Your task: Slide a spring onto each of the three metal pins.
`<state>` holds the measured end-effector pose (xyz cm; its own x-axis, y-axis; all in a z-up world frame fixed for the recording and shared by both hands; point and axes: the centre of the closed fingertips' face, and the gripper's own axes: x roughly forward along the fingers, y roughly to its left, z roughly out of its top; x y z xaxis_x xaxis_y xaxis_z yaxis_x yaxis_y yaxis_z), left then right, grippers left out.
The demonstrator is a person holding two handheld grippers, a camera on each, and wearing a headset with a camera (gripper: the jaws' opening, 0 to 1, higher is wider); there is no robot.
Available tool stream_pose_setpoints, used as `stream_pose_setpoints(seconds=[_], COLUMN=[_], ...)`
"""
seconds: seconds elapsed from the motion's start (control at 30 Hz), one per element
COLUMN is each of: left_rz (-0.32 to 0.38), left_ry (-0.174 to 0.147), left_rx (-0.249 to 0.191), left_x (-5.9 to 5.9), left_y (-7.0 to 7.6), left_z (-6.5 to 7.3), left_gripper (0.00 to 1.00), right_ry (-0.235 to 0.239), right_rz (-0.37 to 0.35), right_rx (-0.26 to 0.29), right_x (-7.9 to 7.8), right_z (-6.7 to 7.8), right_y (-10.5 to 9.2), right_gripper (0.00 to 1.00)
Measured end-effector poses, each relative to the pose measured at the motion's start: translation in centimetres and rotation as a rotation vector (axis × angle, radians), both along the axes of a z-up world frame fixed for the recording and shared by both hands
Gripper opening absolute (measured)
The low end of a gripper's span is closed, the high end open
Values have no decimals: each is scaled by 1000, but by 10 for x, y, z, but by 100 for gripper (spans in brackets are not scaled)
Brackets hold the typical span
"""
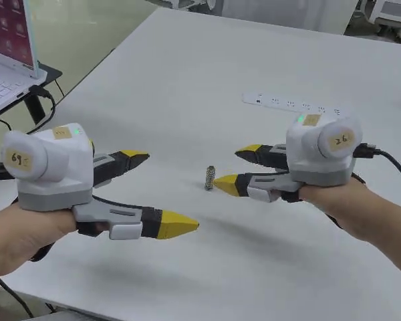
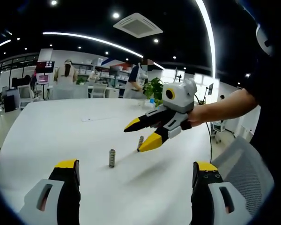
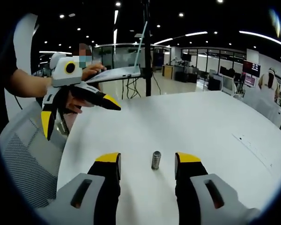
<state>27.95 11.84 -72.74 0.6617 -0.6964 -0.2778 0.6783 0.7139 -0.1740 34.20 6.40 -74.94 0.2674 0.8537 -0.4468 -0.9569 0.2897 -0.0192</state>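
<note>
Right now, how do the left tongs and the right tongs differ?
The left tongs gape wide; the right tongs are open more narrowly. The right tongs' tips sit close to the upright spring; the left tongs hang farther back from it. The left tongs are marked 69, the right tongs 26. Both are open, empty, yellow-tipped.

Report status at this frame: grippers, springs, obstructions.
Left gripper open, empty. Right gripper open, empty. Near spring standing on table; far spring by right gripper's tip. Nothing blocking.
</note>
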Motion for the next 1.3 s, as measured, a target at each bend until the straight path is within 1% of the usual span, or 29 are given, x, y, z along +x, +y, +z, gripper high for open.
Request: stream_pose_setpoints(seconds=[0.13, 0.3, 0.47, 0.63, 0.77, 0.8, 0.87, 1.1, 1.2, 1.27, 1.3], left_rz=[-9, -17, -31, -39, -42, -43, -48, -60, -64, -67, -69], left_ry=[-2, -4, -3, -4, -7, -7, -7, -1, -2, -5, -6], left_rx=[7, 10, 14, 18, 14, 12, 16, 24, 26, 28, 27], left_x=[2, 3, 2, 3, 3, 3, 2, -1, -2, -2, -3], left_y=[-2, -6, -11, -14, -15, -15, -16, -19, -20, -21, -22], left_z=[2, 3, 2, 3, 4, 4, 4, 2, 2, 3, 4], left_gripper=[98, 98, 98, 98, 98, 98, 98, 98, 98, 98, 98], right_ry=[0, -3, 9, 17, 20, 24, 19, 32, 39, 40, 43], right_rz=[-4, -8, -42, -60, -82, -94, -110, -207, -249, -274, -282], right_rx=[24, 30, 68, 86, 111, 118, 114, 139, 147, 141, 138], right_x=[-6, -11, -15, -26, -31, -32, -34, -40, -46, -45, -48], right_z=[4, 3, 6, 7, 10, 10, 10, 9, 7, 4, 4], right_y=[-12, -25, -39, -53, -67, -73, -82, -125, -146, -163, -167], right_gripper=[49, 52, 56, 59, 66, 67, 68, 73, 75, 77, 78])
